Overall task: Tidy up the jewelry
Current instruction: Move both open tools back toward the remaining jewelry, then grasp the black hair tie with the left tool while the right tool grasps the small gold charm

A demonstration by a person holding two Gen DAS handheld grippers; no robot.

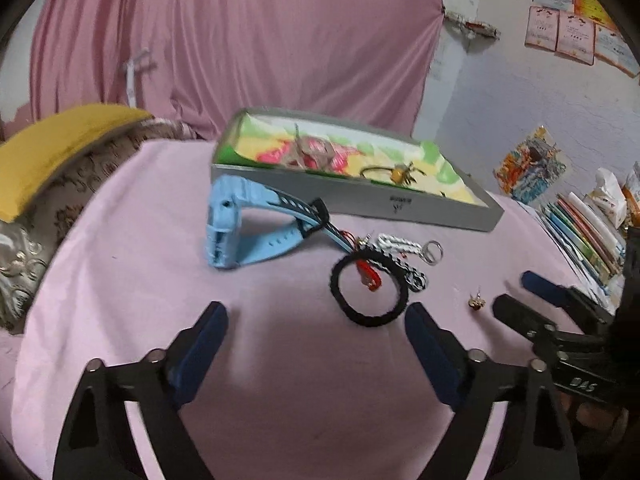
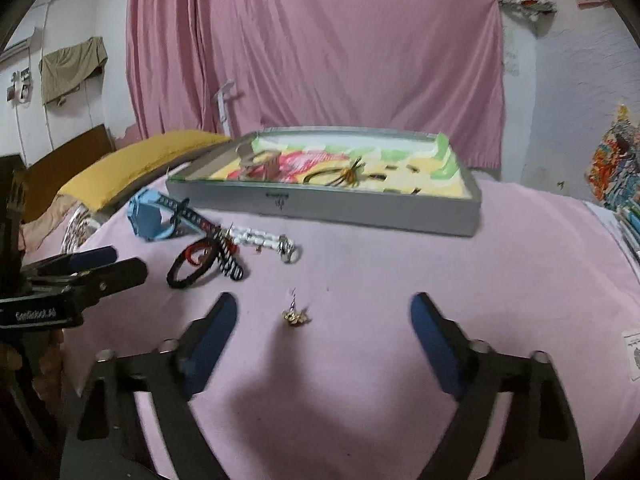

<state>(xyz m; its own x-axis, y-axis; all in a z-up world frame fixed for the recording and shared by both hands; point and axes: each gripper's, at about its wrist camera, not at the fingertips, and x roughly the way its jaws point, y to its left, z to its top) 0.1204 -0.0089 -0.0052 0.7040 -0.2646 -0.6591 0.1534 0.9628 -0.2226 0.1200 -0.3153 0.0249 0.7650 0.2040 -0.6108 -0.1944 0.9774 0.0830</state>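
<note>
Right tool [image 2: 324,320] wide, gold earring [image 2: 296,316] lying between its fingers, left tool [image 1: 316,328] wide, empty

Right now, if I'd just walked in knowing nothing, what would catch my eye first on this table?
Probably the shallow grey tray at the back of the pink cloth, lined in bright yellow, green and pink with a few pieces already inside. In front of it, to the left, lies a tangle: a pale blue watch, a black hair tie and a white beaded keychain. A small gold earring sits alone, just ahead of the open right gripper.
</note>
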